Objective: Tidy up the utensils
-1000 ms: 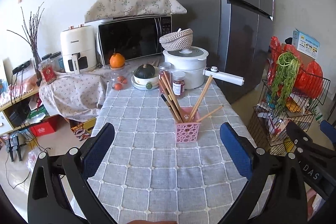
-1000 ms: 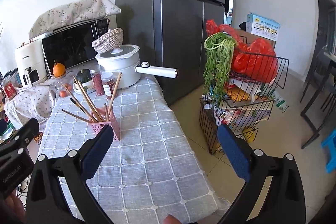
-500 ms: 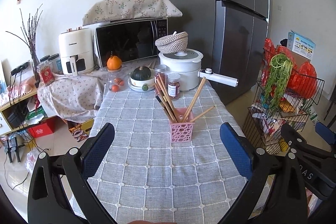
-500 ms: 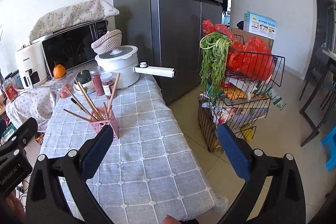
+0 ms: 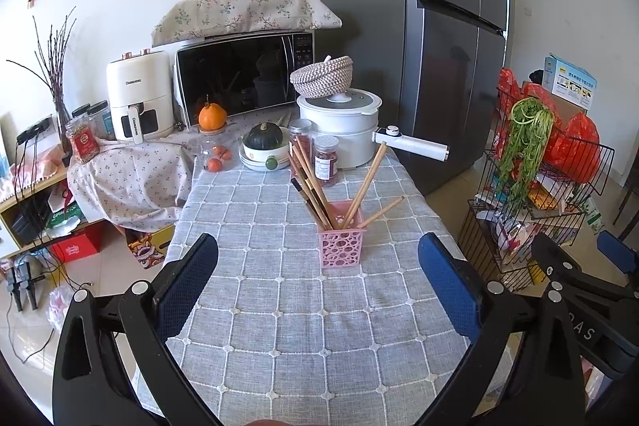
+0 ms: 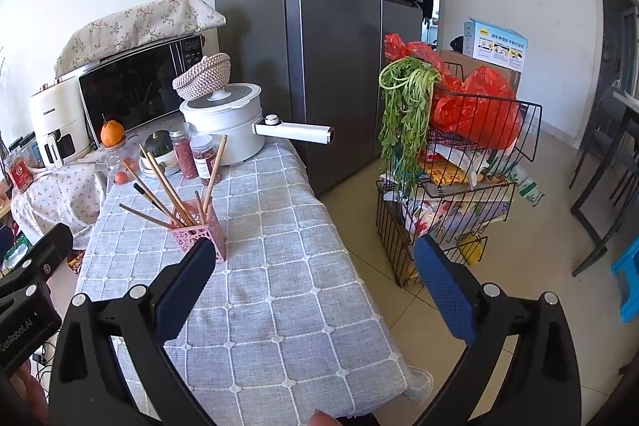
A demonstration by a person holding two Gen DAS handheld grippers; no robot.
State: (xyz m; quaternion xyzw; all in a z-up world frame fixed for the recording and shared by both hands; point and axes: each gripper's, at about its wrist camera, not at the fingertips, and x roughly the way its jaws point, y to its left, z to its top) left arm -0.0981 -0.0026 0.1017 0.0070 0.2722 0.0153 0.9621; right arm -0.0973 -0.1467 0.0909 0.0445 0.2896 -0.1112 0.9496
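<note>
Left hand-held gripper (image 5: 317,266): jaws spread wide, nothing between them, held above the near end of the bench (image 5: 279,326). Blue pads (image 5: 187,282) frame the holder from the near side, well apart from it

Right hand-held gripper (image 6: 313,274): jaws likewise spread wide, holding nothing, over the bench's near right corner, partly over the floor (image 6: 519,246)

Pink holder (image 5: 342,244): upright on the grey checked cloth, mid-bench, about centre in the left wrist view. In the right wrist view it sits just past the left pad, which overlaps its near corner

Chopsticks (image 5: 315,192): a bundle stands in the holder, fanned out. Several lean far-left, one long one leans far-right toward the pot handle, one short one tilts low to the right. One has a dark tip

Far end of bench: white pot (image 5: 339,122) with a woven basket (image 5: 322,75) upside down on its lid, two red-filled jars (image 5: 325,160) just near of it, a green squash (image 5: 263,136) in a bowl, an orange (image 5: 212,116), a microwave (image 5: 243,74) under a floral cover, an air fryer (image 5: 137,94) at far left

Right of bench: grey fridge (image 5: 439,46), wire rack (image 6: 459,186) with greens and red bags
</note>
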